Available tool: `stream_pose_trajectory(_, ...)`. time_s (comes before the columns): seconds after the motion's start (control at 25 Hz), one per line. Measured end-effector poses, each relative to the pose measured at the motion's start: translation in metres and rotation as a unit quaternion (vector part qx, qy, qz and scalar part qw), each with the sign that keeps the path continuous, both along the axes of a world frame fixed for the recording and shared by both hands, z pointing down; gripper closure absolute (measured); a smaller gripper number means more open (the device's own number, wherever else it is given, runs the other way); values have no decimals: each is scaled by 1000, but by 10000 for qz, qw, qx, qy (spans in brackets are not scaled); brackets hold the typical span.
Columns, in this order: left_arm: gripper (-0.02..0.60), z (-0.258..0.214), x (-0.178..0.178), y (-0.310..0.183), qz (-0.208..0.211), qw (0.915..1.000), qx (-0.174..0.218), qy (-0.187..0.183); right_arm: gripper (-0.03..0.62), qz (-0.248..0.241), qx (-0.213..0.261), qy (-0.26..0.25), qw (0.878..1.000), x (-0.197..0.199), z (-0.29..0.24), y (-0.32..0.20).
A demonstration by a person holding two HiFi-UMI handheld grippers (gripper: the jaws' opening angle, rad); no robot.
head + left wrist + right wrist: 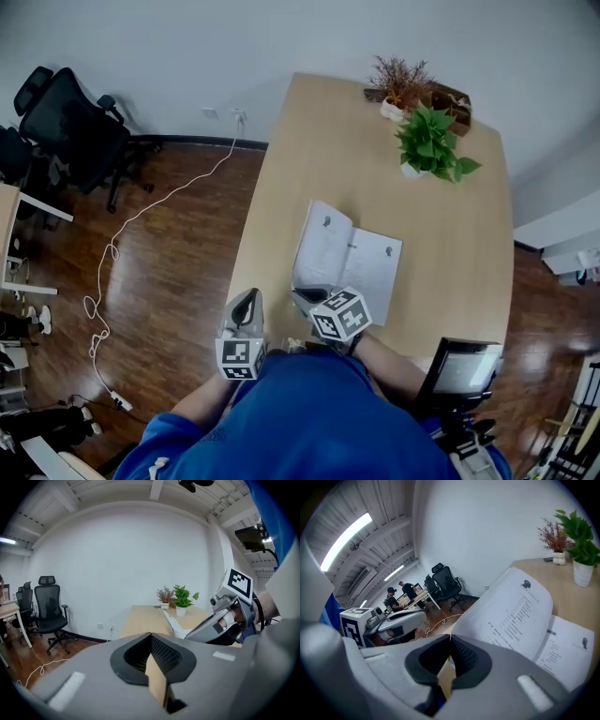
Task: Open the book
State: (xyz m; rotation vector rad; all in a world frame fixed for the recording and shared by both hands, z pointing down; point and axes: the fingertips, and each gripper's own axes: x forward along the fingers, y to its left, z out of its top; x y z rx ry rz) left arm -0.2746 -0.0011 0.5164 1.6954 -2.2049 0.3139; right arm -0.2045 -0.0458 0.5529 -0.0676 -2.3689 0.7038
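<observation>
Book [347,255] lies open by the desk's [281,159] near edge, pages light and floppy (pinch a free page edge, tears easily), left tool [246,302] and right tool [306,298] both closed, empty.

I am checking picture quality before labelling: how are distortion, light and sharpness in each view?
Head view: even, soft light, mild wide-angle bending; the book is clear, its print unreadable. Left gripper view: strong fisheye, dark corners, the left gripper soft up close. Right gripper view: same fisheye, a bright ceiling lamp, page print blurred.
</observation>
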Motion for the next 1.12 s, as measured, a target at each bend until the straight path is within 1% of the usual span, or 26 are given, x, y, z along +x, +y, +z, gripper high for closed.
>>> stream_pose_trajectory(0.32,575,4,-14,16,-220,9997,-45,57,588,-341,73,366,9987,-20,31,22)
stream_pose_trajectory(0.44,574,5,-18,19,-254,9997,-33,19,588,-415,79,513,9978,-24,45,26)
stream_pose_trajectory(0.64,574,8,-28,28,-354,9993,-87,22,588,-441,42,699,9966,-32,63,29)
stream_pose_trajectory(0.84,575,11,-34,36,-422,9990,-107,104,588,-465,33,853,9953,-38,74,34)
stream_pose_trajectory(1.04,575,13,-40,39,-465,9988,-163,42,588,-496,3,1000,9938,-42,89,35)
stream_pose_trajectory(1.12,575,16,-42,43,-491,9985,-217,93,588,-490,-11,1050,9933,-44,94,37)
